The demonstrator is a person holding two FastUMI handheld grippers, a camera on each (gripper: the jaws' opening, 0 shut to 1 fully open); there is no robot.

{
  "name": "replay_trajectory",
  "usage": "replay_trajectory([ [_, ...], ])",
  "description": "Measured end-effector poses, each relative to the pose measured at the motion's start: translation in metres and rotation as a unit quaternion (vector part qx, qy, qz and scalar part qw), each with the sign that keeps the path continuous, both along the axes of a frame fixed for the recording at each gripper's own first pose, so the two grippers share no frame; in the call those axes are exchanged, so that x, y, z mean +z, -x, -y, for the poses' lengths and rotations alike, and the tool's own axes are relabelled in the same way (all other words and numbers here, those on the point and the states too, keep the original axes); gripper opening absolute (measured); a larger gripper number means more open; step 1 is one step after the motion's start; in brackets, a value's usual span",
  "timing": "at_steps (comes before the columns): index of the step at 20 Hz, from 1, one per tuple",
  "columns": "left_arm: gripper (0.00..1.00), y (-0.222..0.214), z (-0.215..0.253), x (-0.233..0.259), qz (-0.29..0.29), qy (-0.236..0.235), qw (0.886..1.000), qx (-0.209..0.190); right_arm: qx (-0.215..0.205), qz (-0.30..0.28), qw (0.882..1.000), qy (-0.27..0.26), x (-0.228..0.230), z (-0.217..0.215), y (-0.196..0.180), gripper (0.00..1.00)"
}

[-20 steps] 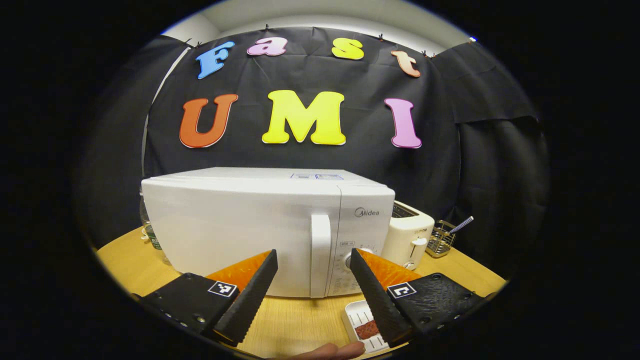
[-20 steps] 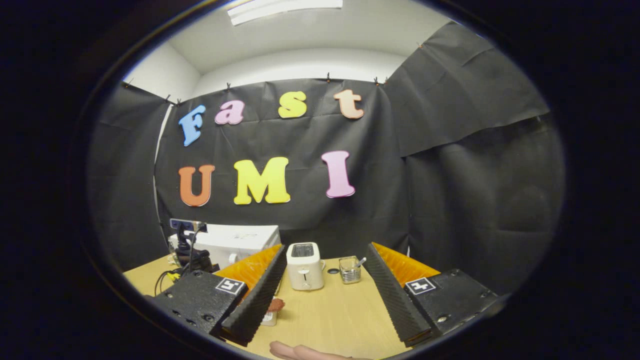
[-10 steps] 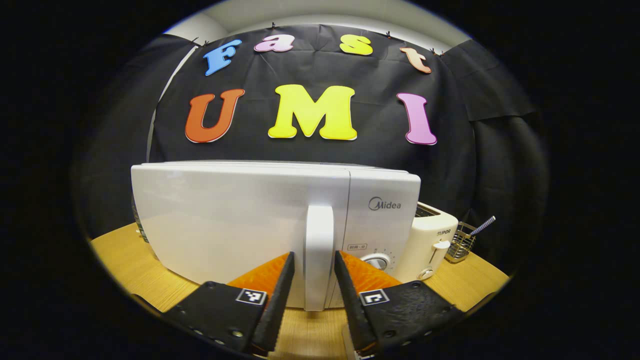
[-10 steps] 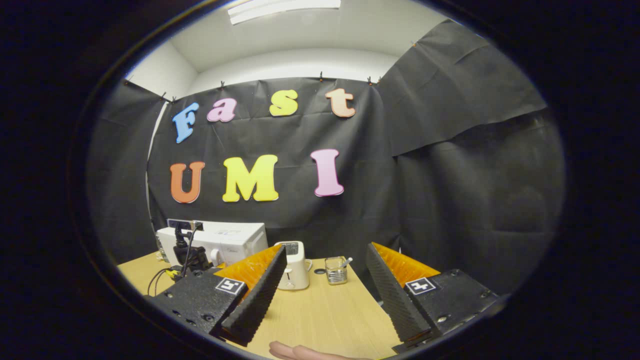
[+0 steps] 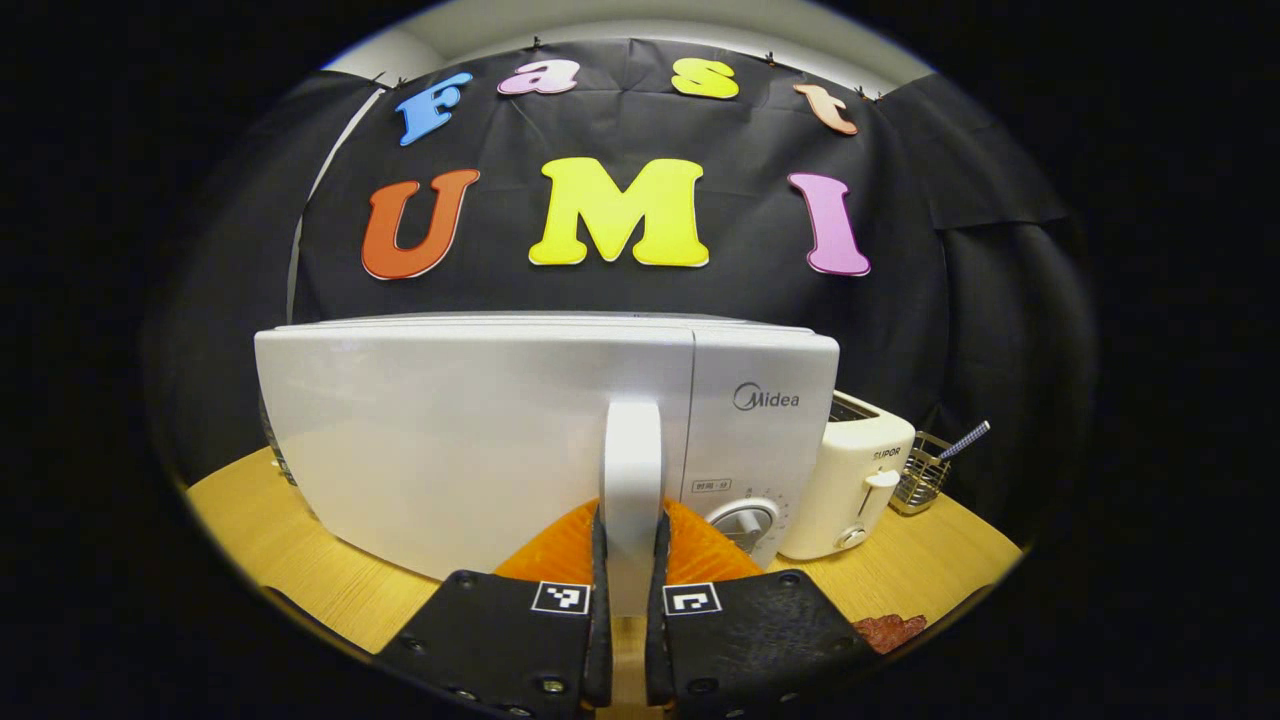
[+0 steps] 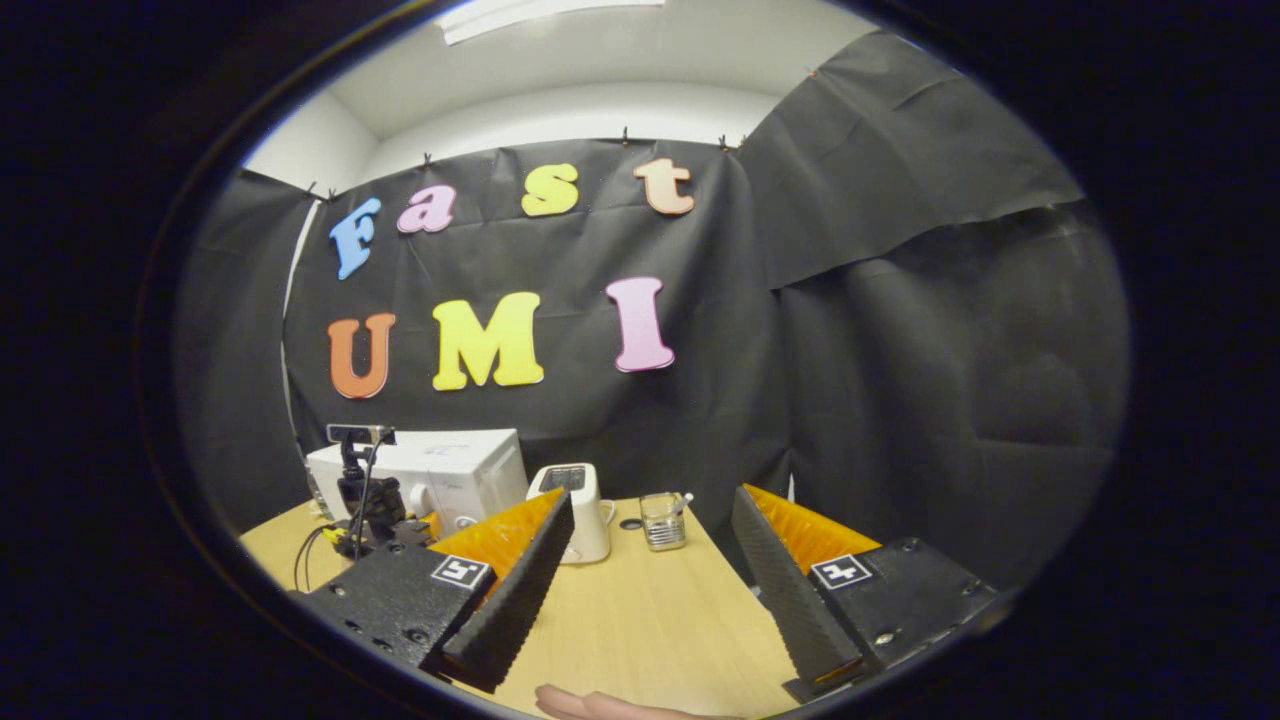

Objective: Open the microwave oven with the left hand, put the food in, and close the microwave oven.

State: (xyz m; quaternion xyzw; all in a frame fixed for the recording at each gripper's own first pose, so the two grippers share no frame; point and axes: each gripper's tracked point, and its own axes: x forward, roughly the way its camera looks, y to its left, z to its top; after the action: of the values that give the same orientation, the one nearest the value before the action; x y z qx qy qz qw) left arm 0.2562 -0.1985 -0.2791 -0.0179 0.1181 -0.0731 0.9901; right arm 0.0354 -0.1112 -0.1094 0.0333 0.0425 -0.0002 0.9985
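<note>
Left gripper view puts your left hand-held gripper (image 5: 628, 600) at the bottom, both fingers pressed against the sides of the microwave door handle (image 5: 632, 470), so it is clenched on that handle low down, near its bottom end. The handle is a tall white vertical bar standing at the right edge of the door. Just past it, the microwave oven (image 5: 470, 430) sits on the wooden table (image 5: 260, 520): a white box with a plain white door, closed and flush with the body, and a narrow control panel on its right carrying a round knob (image 5: 745, 522). Low at the right, close to your gripper, a reddish-brown piece of food (image 5: 892, 631) lies on the table; you cannot tell what it rests on. Farther right, just beside the microwave, stands a cream toaster (image 5: 850, 480), and beyond that a small wire holder (image 5: 922, 482) with a striped stick poking out.

Right gripper view shows your right hand-held gripper (image 6: 645, 590) released, its fingers spread wide with bare table between them, grasping nothing. A fingertip of your hand (image 6: 590, 703) peeks in at the bottom edge. From here you see the microwave from farther off, at the left, with the left gripper's body and its cables in front of it, and the toaster and holder to its right.
</note>
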Motion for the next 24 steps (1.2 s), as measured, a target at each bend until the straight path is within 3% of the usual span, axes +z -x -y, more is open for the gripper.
replay_trajectory([
  [3, 0.13, 0.002, 0.0, 0.002, -0.003, 0.006, 1.0, -0.001, -0.004, 0.004, 1.0, 0.006, 0.005, 0.002, 0.006, 1.0],
  [4, 0.13, 0.003, 0.0, 0.001, -0.004, 0.006, 1.0, -0.001, -0.004, 0.005, 1.0, 0.007, 0.004, 0.002, 0.007, 0.94],
  [5, 0.12, 0.011, -0.003, 0.005, -0.002, 0.008, 1.0, 0.003, -0.003, 0.005, 1.0, 0.009, 0.005, 0.001, 0.007, 1.0],
  [6, 0.12, 0.014, -0.005, 0.009, 0.006, 0.01, 1.0, 0.006, -0.002, 0.005, 1.0, 0.01, 0.005, 0.001, 0.007, 0.94],
  [8, 0.12, 0.03, -0.008, 0.008, 0.003, 0.019, 1.0, 0.002, -0.004, 0.005, 1.0, 0.013, 0.007, 0.0, 0.006, 1.0],
  [9, 0.12, 0.039, -0.012, 0.007, -0.002, 0.018, 1.0, -0.001, -0.003, 0.004, 1.0, 0.013, 0.008, -0.002, 0.007, 0.95],
  [10, 0.12, 0.048, -0.015, 0.008, 0.002, 0.022, 1.0, -0.004, 0.0, 0.005, 1.0, 0.012, 0.008, -0.007, 0.008, 1.0],
  [12, 0.12, 0.063, -0.021, 0.007, 0.003, 0.022, 1.0, -0.013, 0.006, 0.001, 1.0, 0.01, 0.008, -0.015, 0.01, 0.95],
  [13, 0.12, 0.072, -0.026, 0.008, 0.003, 0.021, 1.0, -0.016, 0.008, 0.001, 1.0, 0.01, 0.008, -0.02, 0.012, 1.0],
  [22, 0.12, 0.144, -0.079, 0.011, 0.006, 0.018, 0.999, -0.043, 0.038, 0.014, 0.999, 0.026, 0.017, -0.068, 0.047, 1.0],
  [23, 0.14, 0.15, -0.087, 0.011, 0.006, 0.016, 0.999, -0.043, 0.043, 0.016, 0.999, 0.028, 0.019, -0.074, 0.05, 0.95],
  [24, 0.14, 0.158, -0.096, 0.012, 0.008, 0.014, 0.999, -0.04, 0.048, 0.018, 0.998, 0.03, 0.019, -0.08, 0.054, 1.0],
])
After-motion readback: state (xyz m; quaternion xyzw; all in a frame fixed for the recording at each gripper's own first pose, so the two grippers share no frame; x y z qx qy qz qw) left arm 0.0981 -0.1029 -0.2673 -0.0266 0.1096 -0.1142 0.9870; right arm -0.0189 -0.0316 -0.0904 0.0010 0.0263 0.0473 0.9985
